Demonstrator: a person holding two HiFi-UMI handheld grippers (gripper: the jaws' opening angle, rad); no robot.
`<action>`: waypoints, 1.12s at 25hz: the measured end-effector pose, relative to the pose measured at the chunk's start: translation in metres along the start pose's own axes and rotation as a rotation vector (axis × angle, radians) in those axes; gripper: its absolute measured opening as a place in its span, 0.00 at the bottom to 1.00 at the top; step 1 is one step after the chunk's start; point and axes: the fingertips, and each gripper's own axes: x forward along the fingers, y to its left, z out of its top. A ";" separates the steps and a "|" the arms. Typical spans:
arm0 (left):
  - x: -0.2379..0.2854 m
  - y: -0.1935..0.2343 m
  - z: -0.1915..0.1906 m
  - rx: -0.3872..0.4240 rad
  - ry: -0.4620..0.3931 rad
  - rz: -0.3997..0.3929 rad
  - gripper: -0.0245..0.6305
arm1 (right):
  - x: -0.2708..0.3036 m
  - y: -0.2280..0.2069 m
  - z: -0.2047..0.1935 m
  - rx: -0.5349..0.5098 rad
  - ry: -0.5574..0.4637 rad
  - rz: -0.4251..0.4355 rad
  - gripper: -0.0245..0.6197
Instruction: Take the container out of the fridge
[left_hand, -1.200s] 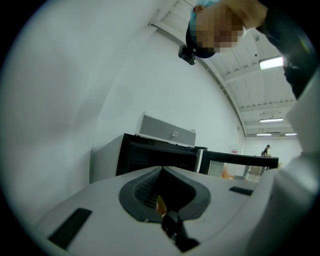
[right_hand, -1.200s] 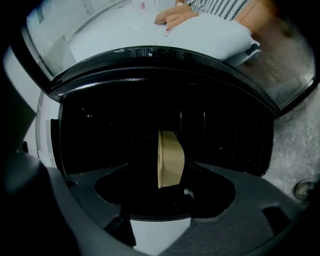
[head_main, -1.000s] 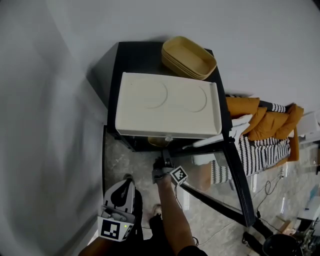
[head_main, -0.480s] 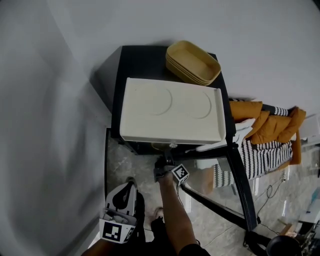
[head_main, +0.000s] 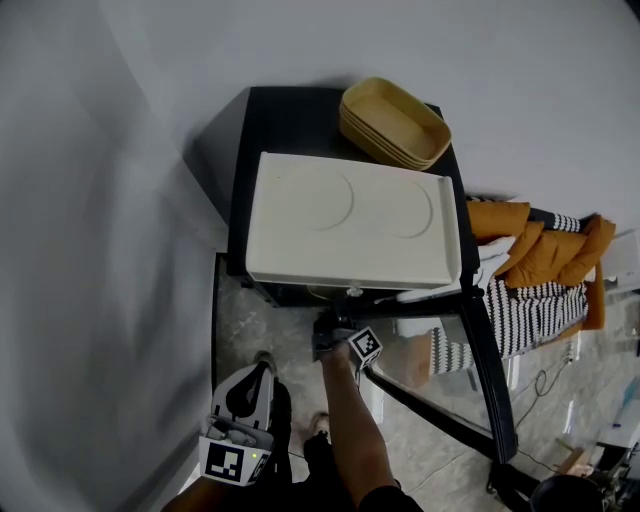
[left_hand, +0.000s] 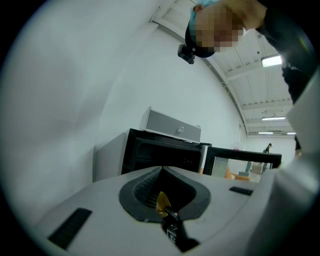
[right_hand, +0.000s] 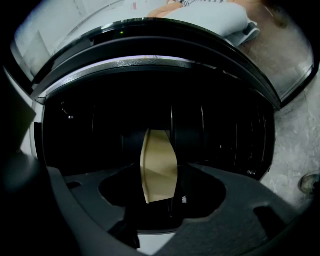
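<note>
Now, the black fridge (head_main: 290, 110) stands against the pale wall with its glass door (head_main: 487, 372) swung open to the right. A cream tray (head_main: 350, 220) lies on the fridge's top, out to and past the front edge. A stack of yellow dishes (head_main: 395, 122) sits at the top's back right corner, just behind the tray.

The right gripper (head_main: 333, 328) reaches level into the open front, just under the tray's front edge, with the person's bare forearm (head_main: 350, 420) behind it. In the right gripper view the tan container (right_hand: 159, 170) stands inside the dark fridge compartment, squarely between the jaws. The jaws have just been closing and seem to press on its two sides, though the dark interior makes the contact hard to read. Which shelf carries the container cannot be made out.

The left gripper (head_main: 245, 392) hangs low over the marbled floor (head_main: 245, 320), left of the forearm and well clear of the fridge. Its jaws are brought together with nothing of the task between them. The left gripper view looks at the fridge's front from a distance.

Orange cushions (head_main: 540, 245) and a striped cloth (head_main: 530, 305) lie beyond the door on the right.
</note>
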 end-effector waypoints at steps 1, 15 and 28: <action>0.000 0.001 0.002 0.005 -0.001 0.005 0.04 | 0.000 0.002 0.000 0.000 0.001 0.002 0.39; 0.003 -0.002 0.006 -0.006 -0.017 0.004 0.04 | -0.001 0.006 0.001 0.016 0.016 -0.014 0.34; -0.003 -0.006 0.011 -0.001 -0.005 0.013 0.04 | -0.011 0.006 -0.004 0.014 0.043 -0.028 0.34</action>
